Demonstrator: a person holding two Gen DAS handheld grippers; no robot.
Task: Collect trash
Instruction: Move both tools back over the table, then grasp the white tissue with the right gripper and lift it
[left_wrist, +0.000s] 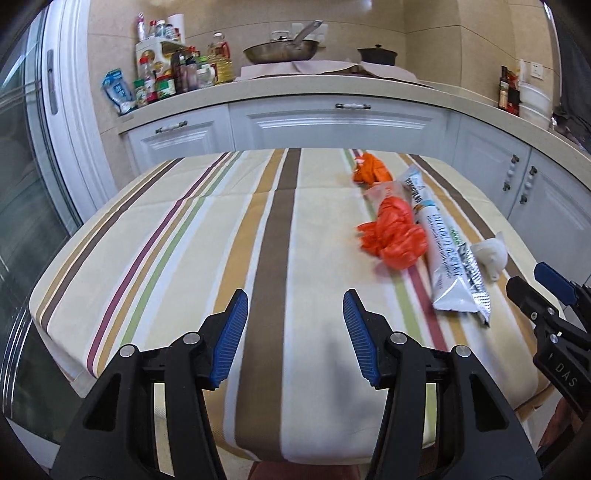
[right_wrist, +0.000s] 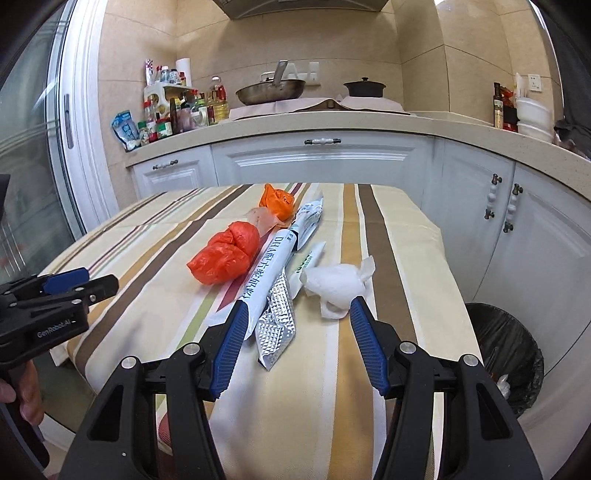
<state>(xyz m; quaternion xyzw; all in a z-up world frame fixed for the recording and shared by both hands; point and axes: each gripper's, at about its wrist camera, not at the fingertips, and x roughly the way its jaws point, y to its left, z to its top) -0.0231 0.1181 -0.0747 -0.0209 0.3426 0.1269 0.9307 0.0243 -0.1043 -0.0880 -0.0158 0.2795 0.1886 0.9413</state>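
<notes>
Jaws stand apart and hold nothing on both tools we carry: the right gripper (right_wrist: 295, 314) hangs over the near end of the striped table (right_wrist: 369, 387), and the left gripper (left_wrist: 295, 310) hovers over bare cloth well to the left of the trash. Just ahead of our right fingertips lies the long white-and-foil wrapper (right_wrist: 275, 295), its long axis running away from us and a little rightward, its foil end pointing back at the gripper. Beside its right flank sits a crumpled white tissue (right_wrist: 338, 286), nearly touching our right fingertip (right_wrist: 356, 308); along its left flank lies an orange plastic bag (right_wrist: 225, 254), with a second orange bag (right_wrist: 277, 201) farther back. We judge the right hand nearer to everything. A black-lined bin (right_wrist: 506, 354) waits on the floor to the right.
</notes>
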